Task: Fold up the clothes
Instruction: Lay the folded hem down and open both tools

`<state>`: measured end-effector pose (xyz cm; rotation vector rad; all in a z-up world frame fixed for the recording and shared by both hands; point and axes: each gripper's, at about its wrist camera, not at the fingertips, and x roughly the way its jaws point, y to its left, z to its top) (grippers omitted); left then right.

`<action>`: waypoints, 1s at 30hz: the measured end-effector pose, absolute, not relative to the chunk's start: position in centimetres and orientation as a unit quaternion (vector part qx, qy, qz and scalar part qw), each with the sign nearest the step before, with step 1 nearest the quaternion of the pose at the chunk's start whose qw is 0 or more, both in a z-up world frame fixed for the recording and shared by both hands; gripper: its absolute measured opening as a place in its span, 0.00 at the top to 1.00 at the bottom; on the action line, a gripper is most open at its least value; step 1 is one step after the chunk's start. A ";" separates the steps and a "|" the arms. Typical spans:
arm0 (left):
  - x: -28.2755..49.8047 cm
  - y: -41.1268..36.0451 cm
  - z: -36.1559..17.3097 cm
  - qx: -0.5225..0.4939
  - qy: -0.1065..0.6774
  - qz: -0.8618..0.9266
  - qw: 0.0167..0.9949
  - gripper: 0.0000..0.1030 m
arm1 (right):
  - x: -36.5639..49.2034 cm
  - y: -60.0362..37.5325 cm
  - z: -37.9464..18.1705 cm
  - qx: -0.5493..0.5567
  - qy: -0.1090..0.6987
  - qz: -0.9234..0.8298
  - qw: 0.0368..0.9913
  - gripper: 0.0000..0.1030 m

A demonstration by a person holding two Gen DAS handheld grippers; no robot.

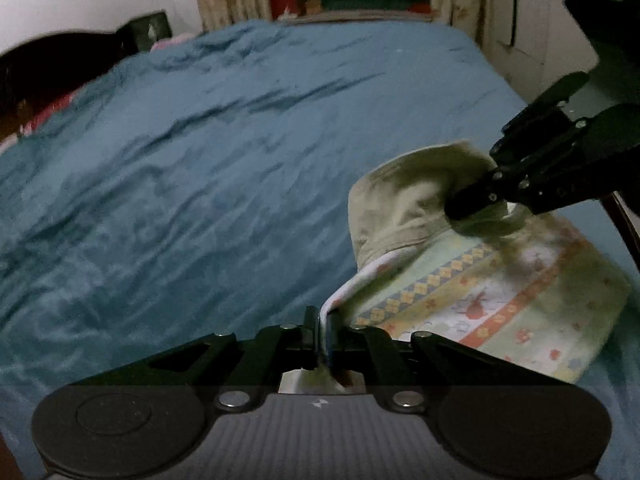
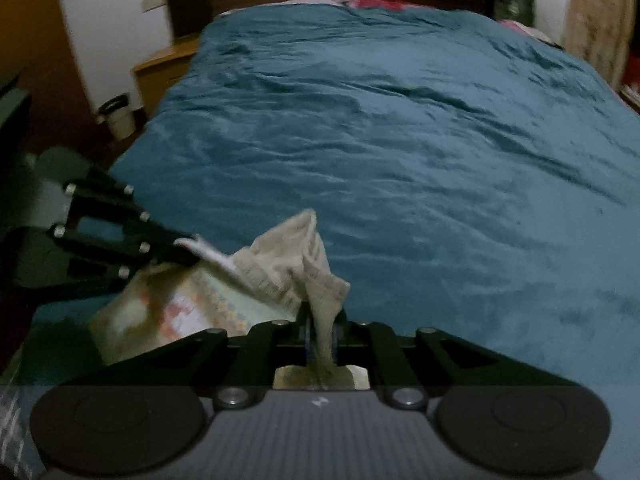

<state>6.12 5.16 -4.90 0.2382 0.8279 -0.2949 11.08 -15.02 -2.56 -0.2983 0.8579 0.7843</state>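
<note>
Over the teal bedspread (image 1: 200, 160), a patterned garment (image 1: 500, 300) is pinched at two edges by the left gripper (image 1: 322, 332) and right gripper (image 2: 322, 332), apparently for laying flat, which calls for even lowering.

Patterned garment (image 1: 492, 300) pinched at two edges by left gripper (image 1: 323, 332) and right gripper (image 1: 460, 210), over teal blanket (image 1: 224, 152).

A small pale garment (image 1: 472, 292) — cream-green cloth printed with bands of yellow diamonds, orange flowers and little figures, white-edged — lies bunched near the foot of the bed. Its plain olive underside is turned over at twelve o'clock; one edge rises at seven o'clock. In the right wrist view (image 2: 288, 268) a ribbed hem stands up, crumpled.
</note>
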 end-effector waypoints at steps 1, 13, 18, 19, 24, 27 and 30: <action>6.5 5.3 -5.3 0.108 0.405 -0.138 0.897 0.91 | 11.5 -15.1 -3.0 -0.133 0.404 0.360 0.831 0.85; 6.7 7.0 -3.5 0.022 0.392 -0.086 0.916 0.49 | 8.8 -18.3 -2.0 -0.081 0.350 0.315 0.878 0.32; 5.8 5.9 -2.7 0.022 0.379 -0.100 0.920 0.40 | 6.6 -18.2 -2.3 -0.063 0.355 0.341 0.868 0.20; 5.7 5.7 -2.8 0.024 0.380 -0.102 0.919 0.40 | 6.3 -18.1 -2.7 -0.059 0.361 0.352 0.862 0.19; 6.8 5.2 -4.4 0.030 0.402 -0.102 0.910 0.40 | 6.3 -17.3 -4.6 -0.059 0.391 0.362 0.844 0.19; 7.9 5.3 -5.5 0.033 0.413 -0.094 0.905 0.40 | 7.2 -17.4 -5.5 -0.051 0.407 0.353 0.841 0.19; 8.8 5.7 -6.2 0.029 0.421 -0.082 0.903 0.40 | 8.4 -17.7 -6.2 -0.050 0.411 0.327 0.850 0.18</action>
